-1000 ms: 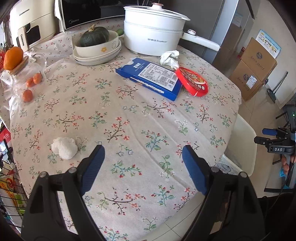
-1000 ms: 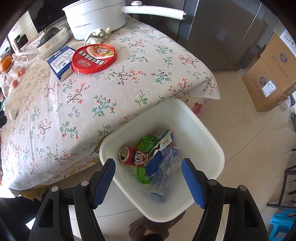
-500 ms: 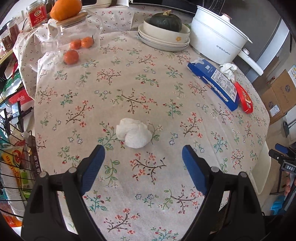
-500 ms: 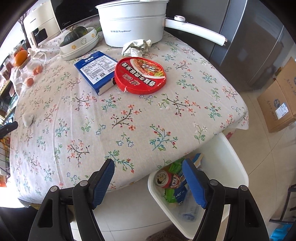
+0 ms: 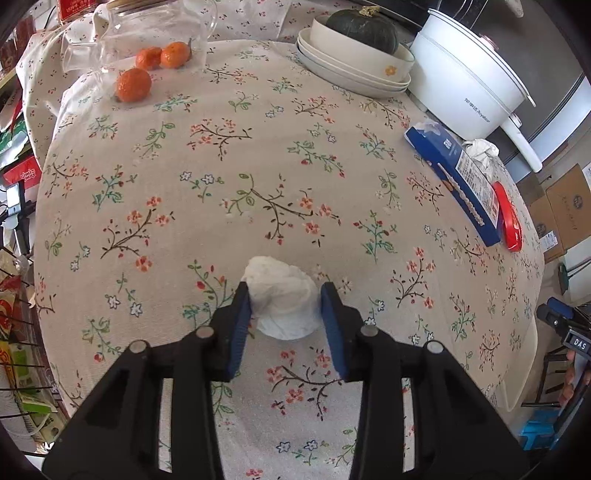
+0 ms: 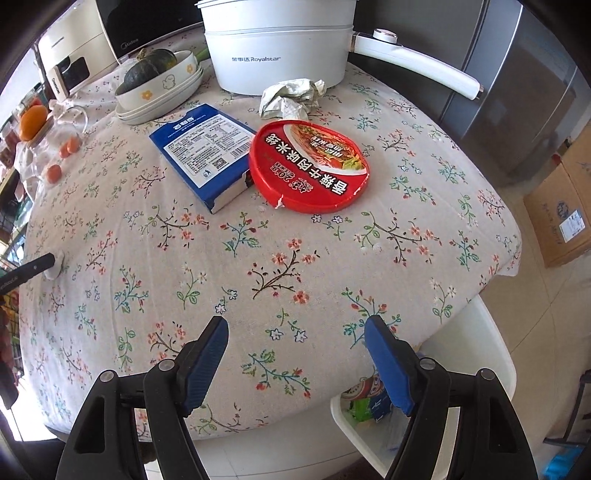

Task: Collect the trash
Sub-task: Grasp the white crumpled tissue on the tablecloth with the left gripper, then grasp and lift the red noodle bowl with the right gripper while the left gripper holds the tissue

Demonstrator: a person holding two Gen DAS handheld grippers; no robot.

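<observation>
- Tissue wad (image 5: 282,297), white & crumpled, lies on the flowered tablecloth (image 5: 258,155) near the table's front edge, right btwn the two blue pads of the left gripper (image 5: 284,301).
- Left gripper jaws are closing; wad sits in the gap, left pad (image 5: 242,317) touching its side, right pad at its other edge. Firm squeeze can't be told.
- In the right wrist view the same wad shows tiny at far left, w/ a black finger on it.
- Right gripper (image 6: 295,341) hangs over the near table edge, fingers wide apart, nothing btwn them, only cloth below.
- Other trash on table, well apart from both grippers: red noodle lid (image 6: 309,168) touching a blue box (image 6: 205,155), crumpled paper (image 6: 291,96) just behind them by the white pot (image 6: 277,44).
- White bin (image 6: 491,354) stands on the floor beside the table, under the right finger; can & wrappers inside.
- Bowl w/ squash (image 5: 364,26) & oranges (image 5: 133,85) at far side.
</observation>
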